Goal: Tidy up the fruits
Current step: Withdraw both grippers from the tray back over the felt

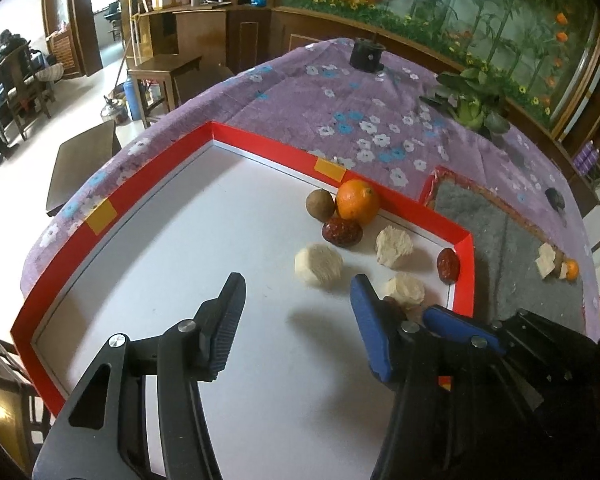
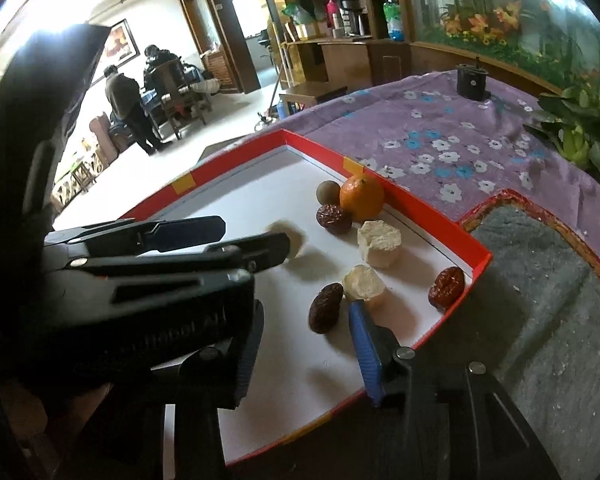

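Nearest the cameras, both jaws stand apart with nothing gripped: left hand-held gripper [image 1: 296, 292] over bare white tray floor, right hand-held gripper [image 2: 306, 316] astride a dark date [image 2: 325, 308], whose long axis runs near-to-far, leaning right. Beyond, pale chunks [image 2: 379, 243], another date [image 2: 446, 286] in the right corner of the red-rimmed tray [image 1: 260, 145], then the orange [image 1: 357, 201] against the far wall.

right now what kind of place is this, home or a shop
Probably a home's living and dining area: a table under a floral purple cloth, a big planted aquarium, and a wooden cabinet with flasks and bottles.
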Action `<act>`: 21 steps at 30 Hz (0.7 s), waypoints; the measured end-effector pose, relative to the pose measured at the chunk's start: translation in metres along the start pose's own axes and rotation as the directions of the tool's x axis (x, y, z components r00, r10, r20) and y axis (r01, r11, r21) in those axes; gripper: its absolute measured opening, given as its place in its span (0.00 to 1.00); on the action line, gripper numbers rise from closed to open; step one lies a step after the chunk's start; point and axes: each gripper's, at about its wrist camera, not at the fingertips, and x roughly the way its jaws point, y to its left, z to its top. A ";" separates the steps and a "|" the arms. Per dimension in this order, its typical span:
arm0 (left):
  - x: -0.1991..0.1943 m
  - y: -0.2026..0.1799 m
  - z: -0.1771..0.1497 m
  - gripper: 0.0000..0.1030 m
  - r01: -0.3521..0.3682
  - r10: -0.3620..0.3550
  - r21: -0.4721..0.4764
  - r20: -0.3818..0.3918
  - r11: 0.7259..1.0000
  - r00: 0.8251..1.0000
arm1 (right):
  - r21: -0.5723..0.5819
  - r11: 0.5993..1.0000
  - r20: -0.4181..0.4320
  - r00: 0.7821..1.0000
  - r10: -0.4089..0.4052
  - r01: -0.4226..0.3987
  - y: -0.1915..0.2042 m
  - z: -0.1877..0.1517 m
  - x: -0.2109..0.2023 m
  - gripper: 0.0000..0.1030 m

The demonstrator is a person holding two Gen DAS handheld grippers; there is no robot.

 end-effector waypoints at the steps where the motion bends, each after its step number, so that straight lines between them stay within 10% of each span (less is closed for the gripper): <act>1: -0.002 0.000 0.000 0.54 -0.003 0.003 -0.001 0.004 1.000 1.000 | 0.001 1.000 0.006 1.000 -0.003 0.003 0.000 -0.001 -0.003 0.41; 21: -0.024 -0.109 -0.016 0.54 0.087 -0.092 0.168 0.022 0.982 0.996 | 0.168 0.971 0.105 0.977 -0.187 0.168 -0.076 -0.065 -0.111 0.45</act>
